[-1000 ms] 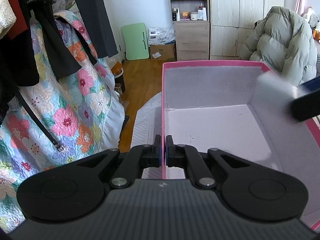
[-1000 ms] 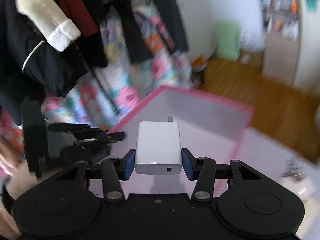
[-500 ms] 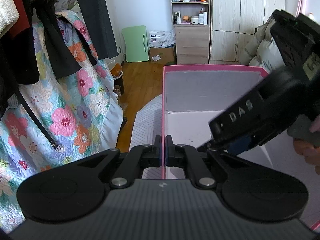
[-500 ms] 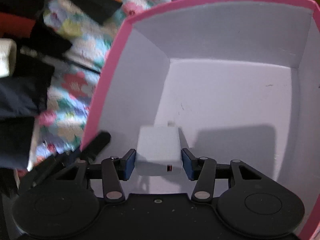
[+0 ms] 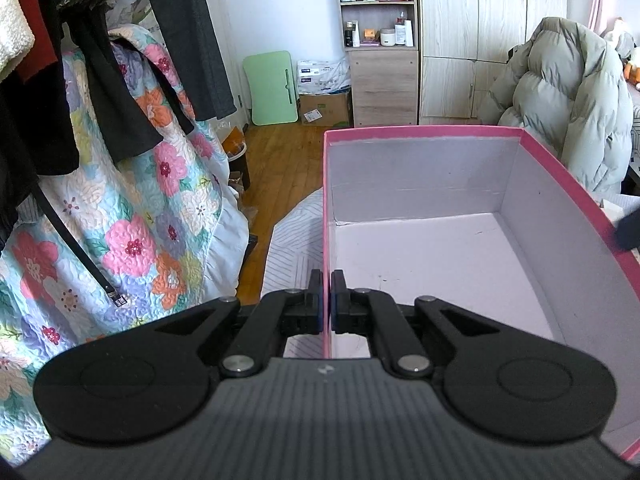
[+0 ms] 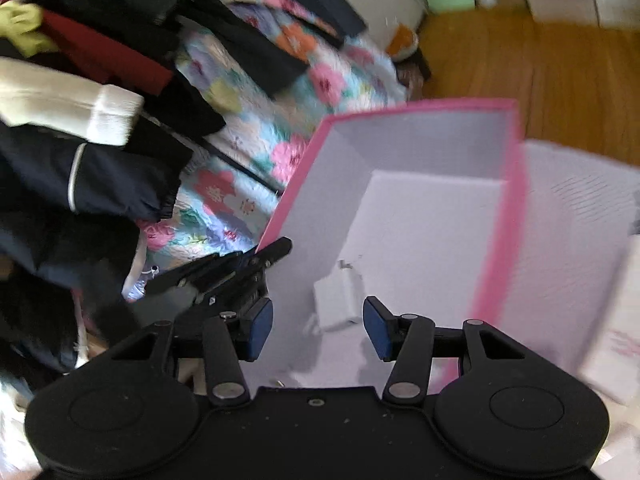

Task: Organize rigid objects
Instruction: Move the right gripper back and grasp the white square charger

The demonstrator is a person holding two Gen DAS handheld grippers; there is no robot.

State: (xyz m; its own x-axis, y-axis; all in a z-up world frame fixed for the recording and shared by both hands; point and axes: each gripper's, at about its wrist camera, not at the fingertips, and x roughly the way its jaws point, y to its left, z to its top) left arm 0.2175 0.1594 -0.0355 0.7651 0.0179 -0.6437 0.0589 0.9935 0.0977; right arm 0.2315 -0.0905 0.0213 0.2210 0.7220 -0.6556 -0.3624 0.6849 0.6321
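- The left gripper (image 5: 325, 300) has its fingers (image 5: 316, 300) together on the pink side wall of the box (image 5: 420, 132), one finger outside and one inside, near the box's close end.
- Seen from the left wrist, the box is open on top, pink outside and pale grey inside, running away toward 12 o'clock; its floor looks bare in the part that shows.
- The right gripper (image 6: 318, 326) is above the box's near end with its fingers (image 6: 260, 326) apart and nothing between the blue pads.
- The white charger (image 6: 336, 304) lies on the box (image 6: 496, 240) floor just beyond those open fingers, near the close end, prongs pointing toward 12 o'clock. The view is blurred, so I cannot tell whether it lies flat or tilted.
- From the right wrist, the left gripper (image 6: 276, 250) shows at 9 o'clock, pinching the box's left wall.
- A floral quilt (image 5: 132, 216) hangs off the bed at 9 o'clock of the box, with dark clothes (image 5: 112, 92) hanging over it.
- A striped pale cloth (image 5: 296, 240) lies under the box.
- At 12 o'clock, across the wood floor (image 5: 280, 152), stands a shelf unit (image 5: 378, 40) with bottles and jars; a green board (image 5: 272, 86) leans on the wall beside it.
- A grey puffer jacket (image 5: 560, 104) is heaped at 2 o'clock.
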